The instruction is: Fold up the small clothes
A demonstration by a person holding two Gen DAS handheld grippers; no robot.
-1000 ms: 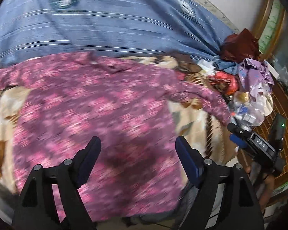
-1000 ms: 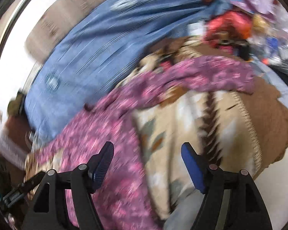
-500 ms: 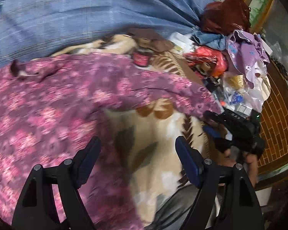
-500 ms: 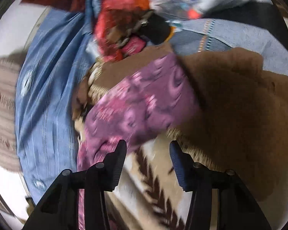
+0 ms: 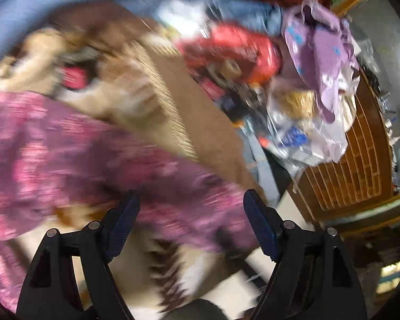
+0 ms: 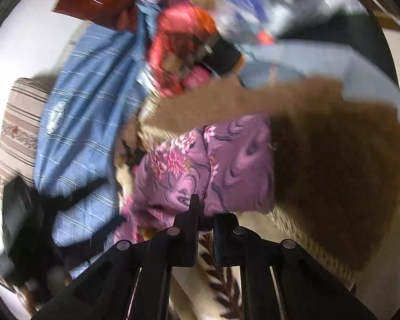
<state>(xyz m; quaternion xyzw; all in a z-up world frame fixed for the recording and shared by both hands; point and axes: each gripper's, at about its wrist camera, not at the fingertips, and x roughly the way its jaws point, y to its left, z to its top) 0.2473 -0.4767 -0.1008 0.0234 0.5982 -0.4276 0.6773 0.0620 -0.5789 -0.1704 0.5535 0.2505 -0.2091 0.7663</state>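
Both grippers have swung over toward the right side of the bed since a second ago, away from the shirt's broad body and out to its sleeve end. Underneath everything is the brown and cream blanket [image 6: 333,165], with a blue striped sheet [image 6: 88,101] behind it and a heap of clutter [image 5: 317,61] at the far right corner. On the blanket lies the pink floral shirt [image 5: 66,160], spread flat, its sleeve [image 6: 213,165] reaching toward the blanket's right edge.

It looks thin, limp and light, so I'd expect it to drape and slide rather than keep any shape; a pinch on a hem or cuff should carry it, though a single hold will let the rest trail and bunch.

Over the sleeve the left gripper [image 5: 190,221] hangs with its jaws spread wide, holding nothing. Smallest of all is the pinch: the right gripper [image 6: 205,218] has its jaws drawn nearly together at the sleeve's near edge, apparently nipping the cloth, though blur hides the contact.
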